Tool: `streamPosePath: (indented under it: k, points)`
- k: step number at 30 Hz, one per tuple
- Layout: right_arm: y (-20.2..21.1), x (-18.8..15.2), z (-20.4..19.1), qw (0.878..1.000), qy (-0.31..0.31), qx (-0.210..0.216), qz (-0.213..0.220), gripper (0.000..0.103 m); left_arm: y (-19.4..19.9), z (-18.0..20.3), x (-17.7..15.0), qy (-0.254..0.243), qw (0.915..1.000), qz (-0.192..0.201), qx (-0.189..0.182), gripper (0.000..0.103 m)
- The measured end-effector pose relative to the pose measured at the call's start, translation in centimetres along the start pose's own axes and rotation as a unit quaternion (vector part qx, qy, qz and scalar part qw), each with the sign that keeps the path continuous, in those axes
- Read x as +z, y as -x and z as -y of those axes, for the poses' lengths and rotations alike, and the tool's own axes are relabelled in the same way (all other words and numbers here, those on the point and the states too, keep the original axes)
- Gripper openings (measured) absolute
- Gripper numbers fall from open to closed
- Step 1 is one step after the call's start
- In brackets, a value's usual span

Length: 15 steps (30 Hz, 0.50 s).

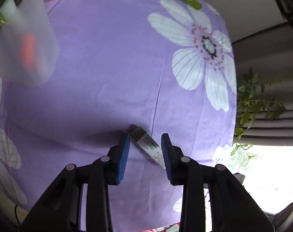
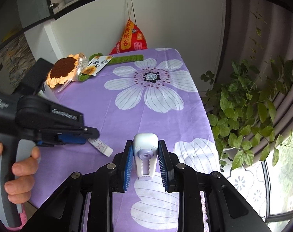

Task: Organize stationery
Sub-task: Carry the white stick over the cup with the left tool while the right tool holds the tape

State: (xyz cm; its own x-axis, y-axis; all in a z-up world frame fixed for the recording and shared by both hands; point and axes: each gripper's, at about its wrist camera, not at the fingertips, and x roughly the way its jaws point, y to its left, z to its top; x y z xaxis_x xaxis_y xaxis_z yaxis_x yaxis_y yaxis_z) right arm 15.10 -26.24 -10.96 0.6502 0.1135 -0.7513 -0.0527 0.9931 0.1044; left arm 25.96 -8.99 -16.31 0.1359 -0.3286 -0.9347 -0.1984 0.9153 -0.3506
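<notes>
My right tool [image 2: 143, 155] gripped the light, rigid correction tape [image 2: 145, 153] by its flat sides. My left tool [image 1: 145, 150] stood wide astride the small, probably slippery tube [image 1: 147, 145]; mid-body looked the best hold.

The tablecloth [image 2: 127, 116] is purple with white flowers. The correction tape [image 2: 145, 154] is white and lilac. The gripper pads [image 2: 128, 166] are blue.

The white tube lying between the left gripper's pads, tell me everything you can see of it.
The white tube is small, plastic-looking, with a grey cap at its far end and printed labelling and a faint pattern along its body. It lies flat and diagonal on the purple floral cloth. The left gripper straddles it with pads open; whether they touch it is unclear. In the right wrist view its flat white end pokes out.
</notes>
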Motion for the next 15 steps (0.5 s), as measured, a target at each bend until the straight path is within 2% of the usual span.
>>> streamPosePath:
  k: [3,5,9,12,15]
  points:
    - [0.1,0.0,0.1,1.0,0.0,0.001,0.001,0.026,0.0,0.9,-0.1,-0.008,0.9998,0.0,0.016,0.032]
    - [0.1,0.0,0.2,1.0,-0.002,-0.001,0.0,0.026,-0.2,1.7,-0.5,-0.034,0.9991,0.001,0.027,0.03]
    - [0.0,0.1,0.5,1.0,-0.007,-0.001,0.0,0.026,-0.6,2.6,-1.8,-0.099,0.9946,-0.004,0.031,0.019]
    - [0.1,0.2,0.7,1.0,-0.011,-0.001,0.003,0.026,-0.5,3.2,-3.0,-0.146,0.9888,-0.001,0.032,0.013]
    - [0.1,0.2,0.7,1.0,-0.012,-0.001,0.004,0.026,0.0,4.1,-4.4,-0.204,0.9785,0.01,0.027,0.01]
